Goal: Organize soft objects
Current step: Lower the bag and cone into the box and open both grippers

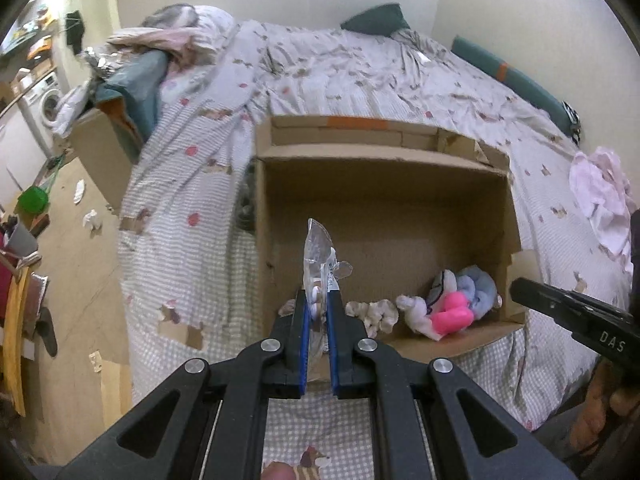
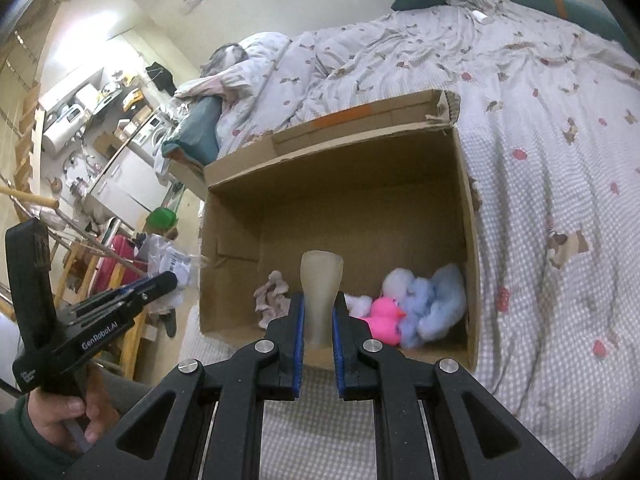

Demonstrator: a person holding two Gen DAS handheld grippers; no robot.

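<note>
Your left gripper [image 1: 319,304] – clamped on clear plastic packet [image 1: 318,256] at the cardboard box's [image 1: 384,200] near edge | your right gripper [image 2: 319,316] – pinching translucent soft piece [image 2: 321,296] | pink duck [image 2: 386,316] lies inside the box

One box, a handful of soft toys, two grippers each with one item.

One open cardboard box [image 2: 400,216] holds one pink duck [image 2: 386,320], one pale blue plush [image 2: 438,300] and one beige plush [image 2: 274,298]. Two grippers: the left gripper [image 1: 318,312] pinches one clear plastic packet [image 1: 318,256], the right gripper [image 2: 318,316] one frosted soft cup-shaped piece [image 2: 320,288].
</note>
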